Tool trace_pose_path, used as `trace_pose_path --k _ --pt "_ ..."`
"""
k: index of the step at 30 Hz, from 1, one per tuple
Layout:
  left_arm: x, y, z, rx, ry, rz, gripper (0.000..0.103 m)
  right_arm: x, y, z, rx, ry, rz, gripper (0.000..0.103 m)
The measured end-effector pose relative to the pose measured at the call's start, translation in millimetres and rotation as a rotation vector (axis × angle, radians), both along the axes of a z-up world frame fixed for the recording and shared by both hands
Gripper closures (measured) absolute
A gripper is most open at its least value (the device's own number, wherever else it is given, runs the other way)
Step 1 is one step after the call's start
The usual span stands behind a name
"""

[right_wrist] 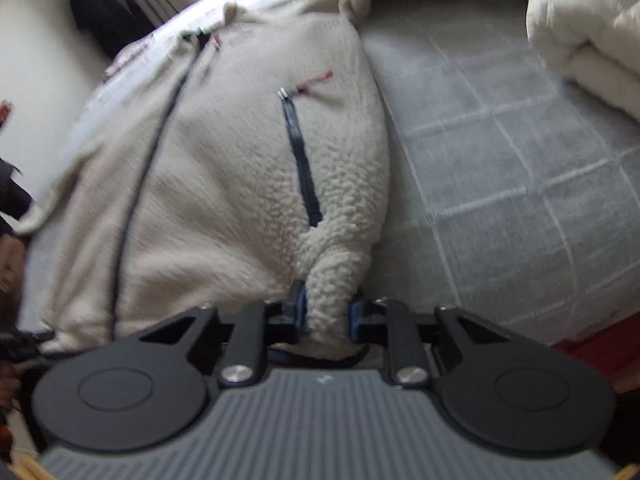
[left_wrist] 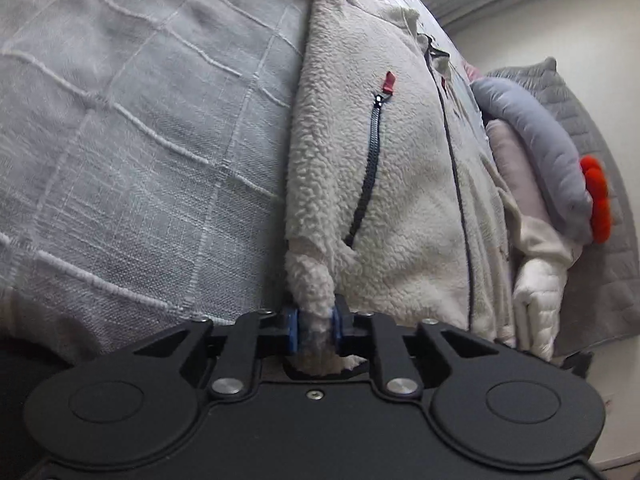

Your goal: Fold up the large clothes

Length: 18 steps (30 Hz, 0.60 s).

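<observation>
A cream fleece jacket [left_wrist: 404,200] with dark zips lies spread flat on a pale checked bedspread [left_wrist: 132,128]. My left gripper [left_wrist: 314,326] is shut on a bunched corner of the jacket's hem, the fleece squeezed between its blue pads. In the right wrist view the same fleece jacket [right_wrist: 224,184] fills the middle, a dark pocket zip with a red pull on its front. My right gripper [right_wrist: 328,316] is shut on the other hem corner, a thick fold of fleece pinched between its fingers.
A grey plush toy with a red part [left_wrist: 560,168] and a grey quilted cushion [left_wrist: 592,128] lie at the right of the bed. Folded white padded garments [right_wrist: 588,28] sit on the bedspread [right_wrist: 520,184] to the right. A dark garment [right_wrist: 104,4] hangs by the wall.
</observation>
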State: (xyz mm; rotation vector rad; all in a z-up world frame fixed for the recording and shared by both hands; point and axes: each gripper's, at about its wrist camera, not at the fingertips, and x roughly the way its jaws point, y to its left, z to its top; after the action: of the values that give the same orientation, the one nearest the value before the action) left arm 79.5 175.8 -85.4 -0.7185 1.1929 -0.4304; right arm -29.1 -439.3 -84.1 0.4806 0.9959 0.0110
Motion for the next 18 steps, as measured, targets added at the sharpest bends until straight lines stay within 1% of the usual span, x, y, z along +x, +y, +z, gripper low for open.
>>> trace_pose_path --k 1,2,3,4,5,6,7,8,9,10,11,12,13,14,16,18 --pt "-1 2 3 -0.005 -0.010 0.000 0.077 -2 -2 3 0.010 -0.004 -0.012 0.074" --pt "-3 3 6 0.006 -0.017 -0.003 0.074 -4 -4 7 0.000 -0.011 -0.014 0.068" --pt "-4 4 12 0.024 -0.026 -0.009 0.071 -8 -5 12 -0.032 -0.019 -0.015 0.057" --pt "-3 3 18 0.047 -0.037 -0.007 0.062 -9 -7 17 -0.061 -0.025 -0.018 0.049" --pt "-2 4 26 0.074 -0.057 0.004 0.056 -9 -11 24 -0.088 -0.037 -0.027 0.046" --pt "0 3 35 0.108 -0.090 0.021 0.042 -7 -15 32 -0.101 -0.057 -0.043 0.044" --pt "0 2 44 0.151 -0.130 0.045 0.025 -5 -21 40 -0.101 -0.084 -0.064 0.042" --pt "2 -1 51 0.194 -0.174 0.065 0.018 -4 -28 50 -0.094 -0.116 -0.083 0.040" --pt "5 -5 58 0.226 -0.213 0.070 0.014 -3 -36 60 -0.089 -0.147 -0.100 0.036" --pt "10 -13 65 0.259 -0.258 0.066 0.014 -1 -45 70 -0.089 -0.176 -0.118 0.030" --pt "15 -20 69 0.282 -0.287 0.060 0.013 3 -55 82 -0.096 -0.211 -0.145 0.026" --pt "21 -27 72 0.303 -0.309 0.056 0.009 6 -65 91 -0.106 -0.240 -0.169 0.019" --pt "27 -31 74 0.323 -0.327 0.059 0.003 12 -76 101 -0.118 -0.268 -0.198 0.016" --pt "32 -37 75 0.333 -0.338 0.063 0.001 17 -87 108 -0.130 -0.291 -0.227 0.016" --pt "43 -48 75 0.344 -0.354 0.066 0.000 34 -115 121 -0.152 -0.331 -0.304 0.014" --pt "56 -61 75 0.349 -0.352 0.058 0.000 52 -141 126 -0.178 -0.349 -0.364 0.014"
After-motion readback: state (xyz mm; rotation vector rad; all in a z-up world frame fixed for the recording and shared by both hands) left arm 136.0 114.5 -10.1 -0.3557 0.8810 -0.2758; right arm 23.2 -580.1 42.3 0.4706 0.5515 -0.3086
